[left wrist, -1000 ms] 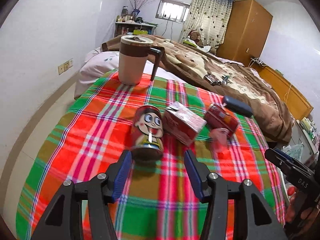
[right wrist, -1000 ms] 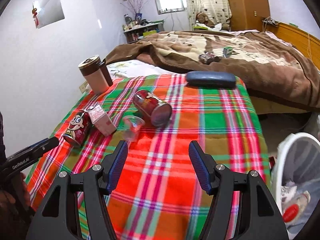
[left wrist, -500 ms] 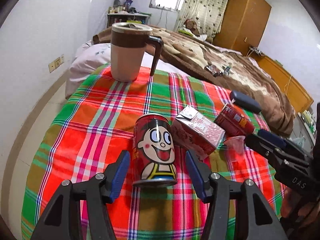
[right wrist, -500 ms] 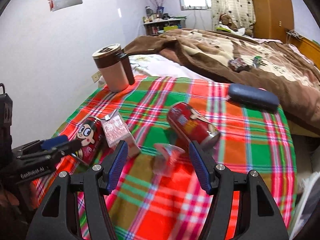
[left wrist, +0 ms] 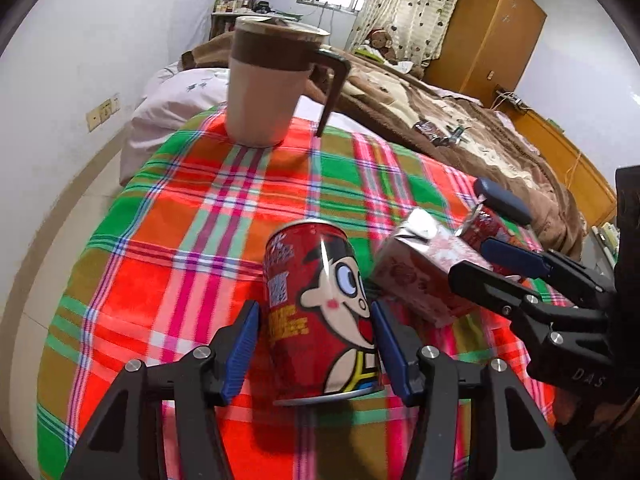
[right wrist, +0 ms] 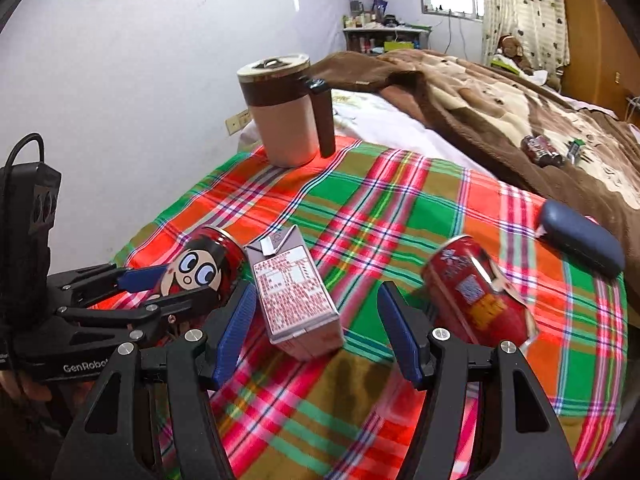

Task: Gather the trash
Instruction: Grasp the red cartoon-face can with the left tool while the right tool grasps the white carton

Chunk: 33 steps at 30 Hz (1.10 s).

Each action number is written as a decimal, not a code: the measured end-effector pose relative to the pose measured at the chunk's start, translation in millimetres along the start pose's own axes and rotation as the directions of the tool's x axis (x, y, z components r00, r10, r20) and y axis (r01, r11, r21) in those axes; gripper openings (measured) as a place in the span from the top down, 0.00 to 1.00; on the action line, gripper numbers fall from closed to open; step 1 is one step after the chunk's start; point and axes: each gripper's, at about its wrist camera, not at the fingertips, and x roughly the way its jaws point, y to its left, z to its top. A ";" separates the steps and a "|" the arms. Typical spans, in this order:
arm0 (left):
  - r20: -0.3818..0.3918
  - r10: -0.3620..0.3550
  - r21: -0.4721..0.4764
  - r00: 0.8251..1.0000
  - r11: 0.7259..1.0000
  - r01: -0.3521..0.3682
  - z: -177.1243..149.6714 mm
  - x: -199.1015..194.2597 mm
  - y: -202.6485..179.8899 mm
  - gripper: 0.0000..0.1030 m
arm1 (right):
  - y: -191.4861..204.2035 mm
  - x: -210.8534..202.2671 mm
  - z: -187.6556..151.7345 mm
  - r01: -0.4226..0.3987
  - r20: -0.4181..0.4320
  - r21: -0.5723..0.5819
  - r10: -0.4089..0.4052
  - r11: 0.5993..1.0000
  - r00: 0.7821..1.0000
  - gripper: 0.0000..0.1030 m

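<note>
A red cartoon-face can (left wrist: 320, 312) lies on the plaid tablecloth (left wrist: 192, 240). My left gripper (left wrist: 314, 340) is open with its blue pads on either side of the can, close to it. In the right wrist view the same can (right wrist: 204, 272) sits between the left gripper's fingers (right wrist: 140, 280). A pink-and-white drink carton (right wrist: 294, 292) lies between the pads of my open right gripper (right wrist: 316, 328). A second red can (right wrist: 478, 292) lies on its side to the right. The carton (left wrist: 424, 276) and the right gripper (left wrist: 516, 276) also show in the left wrist view.
A beige and brown lidded mug (right wrist: 286, 116) stands at the table's far edge. A dark blue glasses case (right wrist: 580, 240) lies at the right edge. A bed with a brown blanket (right wrist: 500, 104) is behind the table. A white wall (left wrist: 60, 80) is on the left.
Both grippers have moved forward and down. The left one now straddles the cartoon can, the right one now straddles the carton. The small clear cup is out of sight.
</note>
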 end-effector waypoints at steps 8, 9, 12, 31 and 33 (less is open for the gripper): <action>0.015 -0.008 -0.019 1.000 1.000 0.008 1.1 -0.4 10.2 0.47 | 6.2 17.4 3.6 0.000 -0.055 -0.005 0.000 1.000 0.998 0.37; 0.016 -0.009 -0.020 1.000 1.000 0.009 1.7 0.1 10.7 0.47 | 6.0 17.2 2.8 -0.006 -0.051 0.004 0.006 1.000 0.999 0.39; 0.019 -0.010 -0.023 1.000 1.000 0.011 1.6 0.4 11.2 0.47 | 6.1 17.5 0.7 -0.004 -0.054 0.015 0.005 1.000 0.999 0.59; 0.071 0.017 0.009 0.997 1.000 -0.017 -15.7 -35.5 -11.9 0.47 | -0.4 -8.4 -7.8 0.018 0.009 0.088 -0.019 0.996 1.000 0.63; 0.081 0.013 0.018 0.997 1.000 -0.015 -17.6 -42.7 -17.8 0.47 | -1.0 -15.1 -9.0 0.021 0.022 0.094 -0.023 0.995 0.999 0.63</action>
